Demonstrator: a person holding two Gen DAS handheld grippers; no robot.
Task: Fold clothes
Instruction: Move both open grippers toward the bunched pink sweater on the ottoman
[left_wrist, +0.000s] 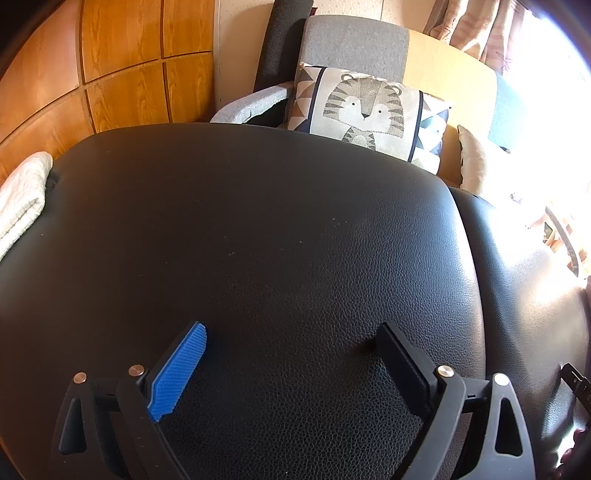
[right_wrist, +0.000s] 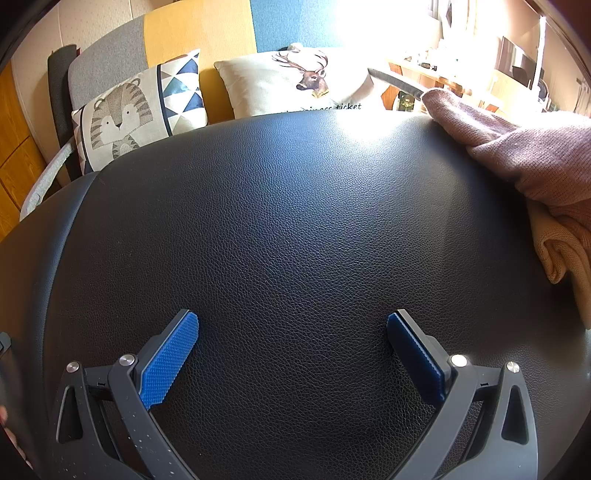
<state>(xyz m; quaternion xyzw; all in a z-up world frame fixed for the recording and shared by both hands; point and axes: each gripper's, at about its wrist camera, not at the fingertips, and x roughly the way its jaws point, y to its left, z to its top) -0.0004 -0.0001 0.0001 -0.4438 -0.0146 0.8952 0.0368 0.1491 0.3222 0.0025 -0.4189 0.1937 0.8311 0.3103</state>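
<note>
Left wrist view shows us the black leather surface filling nearly the whole picture, bare across its middle, with a sofa and a tiger cushion beyond its far edge. At the far left edge lies a white towel-like cloth, lying in flat, even layers that look folded, though we cannot see all of it. Right wrist view shows the same surface bare in the centre, and at its far right a loose heap of clothes: a pinkish knit garment lying rumpled over a tan garment, well apart from both tools. Our left gripper hovers low over the near part of the leather with its jaws spread wide and nothing between them; our right gripper does likewise, spread and empty. We judge we are between garments: a neat piece on the left, unfolded ones on the right, the working area free. As we read it, the right gripper must reach far right to the pink knit, pinch an edge rather than a bunched wad, and draw it to the middle, where both grippers can spread it flat.
</note>
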